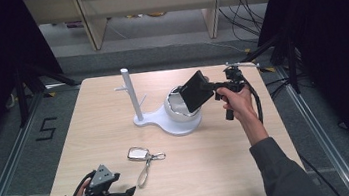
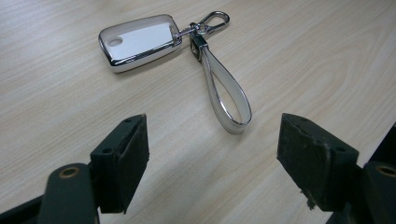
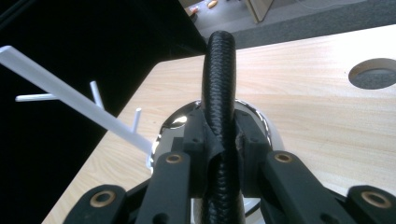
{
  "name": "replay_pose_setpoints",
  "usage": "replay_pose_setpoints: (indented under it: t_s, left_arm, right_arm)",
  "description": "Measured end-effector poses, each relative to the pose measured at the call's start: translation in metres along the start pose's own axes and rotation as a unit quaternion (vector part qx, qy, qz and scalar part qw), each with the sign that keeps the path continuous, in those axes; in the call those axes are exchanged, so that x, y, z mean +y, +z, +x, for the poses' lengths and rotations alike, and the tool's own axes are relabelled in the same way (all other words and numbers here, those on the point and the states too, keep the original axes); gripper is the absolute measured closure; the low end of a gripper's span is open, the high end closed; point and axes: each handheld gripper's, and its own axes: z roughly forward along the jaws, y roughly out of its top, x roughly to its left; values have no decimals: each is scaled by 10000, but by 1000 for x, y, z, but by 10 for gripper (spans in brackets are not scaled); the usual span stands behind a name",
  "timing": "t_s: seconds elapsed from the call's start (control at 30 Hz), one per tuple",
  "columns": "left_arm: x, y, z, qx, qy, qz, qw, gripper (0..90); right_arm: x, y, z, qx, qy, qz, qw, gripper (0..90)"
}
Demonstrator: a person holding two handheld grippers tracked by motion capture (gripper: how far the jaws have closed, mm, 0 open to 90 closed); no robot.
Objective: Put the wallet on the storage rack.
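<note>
black wallet (image 1: 195,91) over white bowl (image 1: 180,113)

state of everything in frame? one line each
Right gripper: shut on black wallet.
Black wallet: held tilted above the bowl.
Bowl: upright on white stand.
Left gripper: open, nothing between its jaws.
Key fob: flat on table, strap attached.

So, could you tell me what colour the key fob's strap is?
The strap is white with silvery edging, clearest in the left gripper view.
</note>
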Motion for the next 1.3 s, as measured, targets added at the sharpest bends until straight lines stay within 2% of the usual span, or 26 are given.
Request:
replay_pose_setpoints:
  t_s: [0.2, 0.23, 0.27, 0.3, 0.33, 0.37, 0.4, 0.43, 0.47, 0.53, 0.6, 0.63, 0.7, 0.73, 0.8, 0.87, 0.93, 0.97, 1.0, 1.07, 1.1, 1.17, 1.2, 1.23, 1.27, 1.3]
  left_arm:
    - [-1, 0, 0, -8, -14, 6, 10000, 246]
    - [-1, 2, 0, -68, 33, 5, 10000, 246]
    - [-1, 2, 0, -68, 33, 5, 10000, 246]
    - [-1, 3, -1, -44, 28, 48, 10000, 245]
    - [-1, 3, -1, -44, 28, 48, 10000, 246]
    - [-2, 3, -2, -74, 21, 65, 9999, 246]
    - [-2, 3, -2, -74, 21, 65, 9999, 246]
    - [-2, 3, -2, -73, 21, 69, 9999, 246]
    - [-2, 3, -1, -71, 7, 63, 10000, 246]
    - [-2, 3, -1, -67, 18, 75, 9999, 246]
    - [-3, 3, 1, -27, 56, 128, 9999, 243]
    - [-4, 4, 0, -78, 20, 129, 9999, 243]
    - [-4, 4, 0, -87, 41, 133, 9999, 242]
    - [-4, 4, 0, -87, 41, 133, 9999, 240]
    - [-4, 4, 0, -95, 64, 125, 9999, 239]
    - [-4, 4, -1, -81, -6, 97, 9999, 237]
    - [-4, 4, 0, -86, 4, 105, 9999, 237]
    - [-4, 4, 0, -84, -15, 85, 9999, 236]
    - [-4, 4, 0, -80, 5, 107, 9999, 235]
    - [-4, 5, 1, -90, -19, 72, 9999, 234]
    - [-4, 5, 2, -72, -4, 87, 9999, 234]
    - [-4, 4, 3, -59, 10, 126, 9999, 234]
    - [-4, 4, 3, -53, 3, 130, 9999, 234]
    - [-5, 5, 3, -12, -53, 91, 9999, 233]
    - [-5, 5, 3, -12, -53, 91, 9999, 234]
    - [-4, 5, 3, -27, -5, 128, 9999, 233]
  right_arm:
    - [-3, 15, -3, -89, 114, 132, 9998, 777]
    - [-6, 20, 0, -82, 375, 278, 9989, 777]
    - [-6, 20, 0, -82, 375, 278, 9989, 777]
    - [-9, 29, -4, -124, 23, 202, 9997, 776]
    - [-11, 31, -5, -88, 41, 236, 9997, 776]
    - [-13, 34, 0, -66, 427, 398, 9983, 776]
    - [-13, 34, 0, -66, 427, 398, 9983, 776]
    - [-15, 36, -1, -52, 366, 419, 9984, 776]
    - [-18, 44, -5, -114, 22, 386, 9992, 771]
    - [-19, 45, -5, -131, 49, 365, 9992, 770]
    - [-19, 48, -6, -154, -32, 321, 9994, 756]
    - [-18, 48, -7, -146, -136, 327, 9993, 734]
    - [-18, 47, -6, -244, -77, 346, 9991, 629]
    - [-18, 47, -6, -244, -77, 346, 9991, 629]
    - [-17, 42, -6, -456, -238, 446, 9977, 525]
    - [-16, 37, -7, -535, -234, 400, 9975, 484]
    - [-16, 30, -3, -536, 13, 461, 9975, 434]
    - [-15, 26, -8, -527, -290, 403, 9974, 401]
    - [-15, 22, -8, -515, -375, 390, 9972, 392]
    - [-15, 16, -6, -555, -366, 355, 9972, 388]
    - [-16, 11, -7, -626, -529, 286, 9962, 375]
    - [-20, -2, -6, -694, -558, 269, 9957, 362]
    - [-22, -7, -6, -705, -680, 241, 9949, 357]
    - [-28, -16, -6, -710, -681, 164, 9950, 349]
    - [-28, -16, -6, -710, -681, 164, 9950, 349]
    - [-36, -24, -5, -640, -687, 112, 9955, 347]
